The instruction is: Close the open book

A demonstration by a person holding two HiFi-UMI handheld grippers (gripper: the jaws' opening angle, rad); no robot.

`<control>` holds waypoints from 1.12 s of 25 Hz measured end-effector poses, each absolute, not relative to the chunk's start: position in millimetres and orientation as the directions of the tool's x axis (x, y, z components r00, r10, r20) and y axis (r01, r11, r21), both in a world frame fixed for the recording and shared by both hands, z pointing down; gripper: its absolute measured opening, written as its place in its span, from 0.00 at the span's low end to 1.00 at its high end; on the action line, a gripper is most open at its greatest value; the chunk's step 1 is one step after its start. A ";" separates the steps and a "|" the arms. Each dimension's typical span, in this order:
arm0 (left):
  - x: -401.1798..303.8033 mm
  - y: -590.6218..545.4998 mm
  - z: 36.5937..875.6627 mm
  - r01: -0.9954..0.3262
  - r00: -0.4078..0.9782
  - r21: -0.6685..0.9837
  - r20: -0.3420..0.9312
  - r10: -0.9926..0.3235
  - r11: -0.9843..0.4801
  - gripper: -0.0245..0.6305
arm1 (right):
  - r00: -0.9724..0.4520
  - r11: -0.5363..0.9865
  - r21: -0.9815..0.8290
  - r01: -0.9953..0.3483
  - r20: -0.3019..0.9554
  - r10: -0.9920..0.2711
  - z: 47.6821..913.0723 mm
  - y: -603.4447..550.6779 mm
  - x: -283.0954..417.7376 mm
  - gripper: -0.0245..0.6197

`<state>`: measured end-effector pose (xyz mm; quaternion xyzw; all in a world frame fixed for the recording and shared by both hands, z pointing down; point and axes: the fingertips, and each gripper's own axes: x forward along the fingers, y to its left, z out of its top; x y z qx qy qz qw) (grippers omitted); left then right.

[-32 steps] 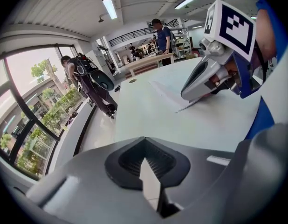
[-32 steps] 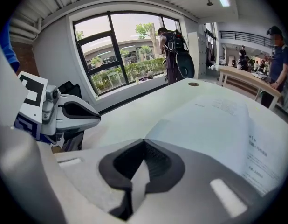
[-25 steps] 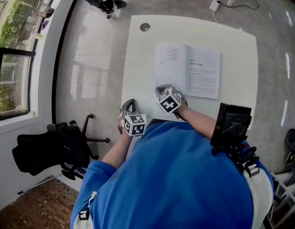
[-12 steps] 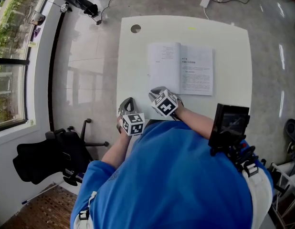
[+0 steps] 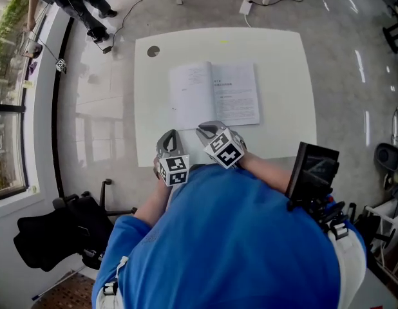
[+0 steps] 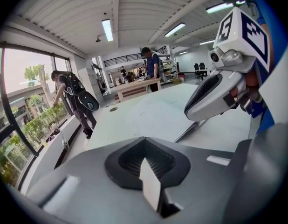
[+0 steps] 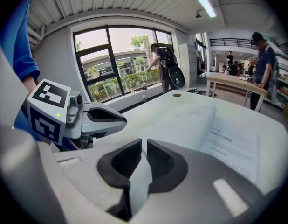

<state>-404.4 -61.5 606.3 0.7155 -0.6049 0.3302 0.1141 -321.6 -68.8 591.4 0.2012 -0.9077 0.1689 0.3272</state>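
Book [image 5: 215, 95] on the tabletop [image 5: 286, 76], ahead of the left tongs [image 5: 169, 137] and right tongs [image 5: 207, 131]
The two tongs sit side by side over the tabletop's near edge. The book's near edge lies just beyond the right tongs and ahead-right of the left tongs. A round hole [image 5: 153, 51] lies well ahead of the left tongs, left of the book.

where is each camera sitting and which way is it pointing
Head view: on the person's head, looking steeply down at the white table and open book; shows blue-shirted torso, left gripper, right gripper.
Left gripper view: rides the left gripper, looking across the table into the room; own fingers shut, empty.
Right gripper view: rides the right gripper, looking over the book toward the windows; own fingers slightly apart, empty.
Shared: both gripper views show the table and the other gripper.
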 end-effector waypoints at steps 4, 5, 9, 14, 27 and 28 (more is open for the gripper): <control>-360.3 -63.8 588.2 -0.940 0.110 -0.207 0.568 -0.816 -0.271 0.05 | -0.680 0.820 -0.138 -0.555 0.644 -0.352 576.2 -66.9 -266.7 0.09; -349.2 -63.6 583.0 -0.941 0.125 -0.196 0.558 -0.820 -0.277 0.05 | -0.673 0.809 -0.128 -0.574 0.635 -0.378 570.9 -66.1 -252.9 0.08; -304.0 -57.8 558.8 -0.945 0.172 -0.155 0.510 -0.843 -0.287 0.05 | -0.648 0.760 -0.086 -0.644 0.590 -0.482 546.5 -57.6 -194.8 0.08; -247.2 -33.6 534.3 -0.942 0.202 -0.150 0.461 -0.864 -0.300 0.05 | -0.604 0.679 -0.056 -0.732 0.516 -0.608 523.6 -40.5 -120.2 0.06; -178.7 70.2 498.2 -0.942 0.200 -0.176 0.391 -0.898 -0.286 0.05 | -0.573 0.599 -0.060 -0.798 0.383 -0.725 488.1 43.8 -24.2 0.04; -179.4 81.3 493.3 -0.939 0.209 -0.178 0.384 -0.899 -0.295 0.05 | -0.566 0.592 -0.055 -0.804 0.372 -0.735 479.9 55.2 -24.1 0.04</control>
